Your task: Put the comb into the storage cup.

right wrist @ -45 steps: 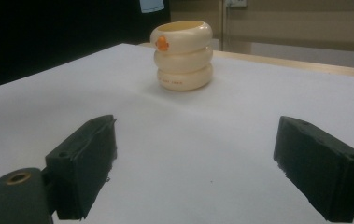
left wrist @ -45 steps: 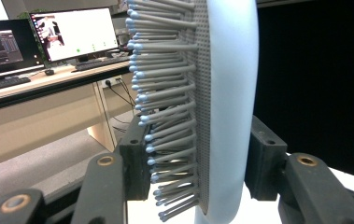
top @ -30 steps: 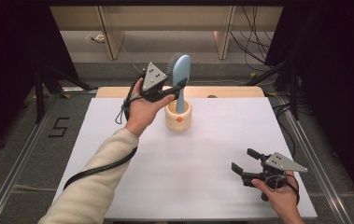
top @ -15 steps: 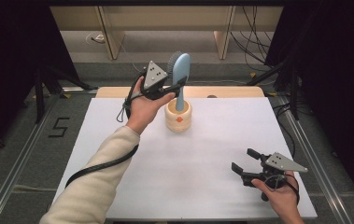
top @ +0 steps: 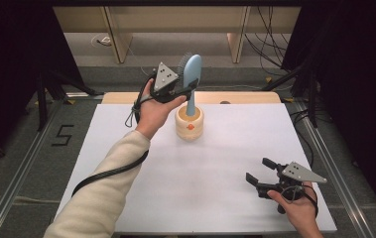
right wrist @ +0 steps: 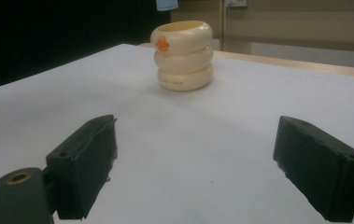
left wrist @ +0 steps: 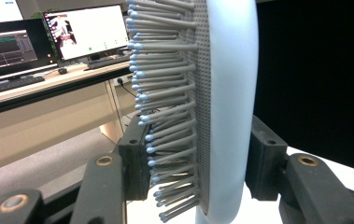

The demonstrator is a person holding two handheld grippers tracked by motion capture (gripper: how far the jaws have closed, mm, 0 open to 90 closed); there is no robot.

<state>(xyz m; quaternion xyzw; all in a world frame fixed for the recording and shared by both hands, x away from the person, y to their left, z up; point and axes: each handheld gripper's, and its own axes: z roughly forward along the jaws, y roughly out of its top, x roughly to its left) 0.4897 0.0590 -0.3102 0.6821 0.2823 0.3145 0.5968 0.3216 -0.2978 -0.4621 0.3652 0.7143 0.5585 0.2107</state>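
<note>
Standing upright at the far middle of the white table [top: 126, 148], the pale blue hairbrush [top: 192, 79] has its handle down inside the cream ringed holder [top: 189, 124] (an orange mark on its side). The left gripper [top: 185, 90] is clamped on the brush just below the bristled head. The right gripper [top: 259, 173] rests near the right edge, jaws spread wide, holding nothing.

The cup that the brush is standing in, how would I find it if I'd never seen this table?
Look at the white table and go toward its far edge. Beside the left gripper stands a cream cup shaped like three stacked rings, with a blue hairbrush sticking up out of it. It alone has a small orange mark.
</note>
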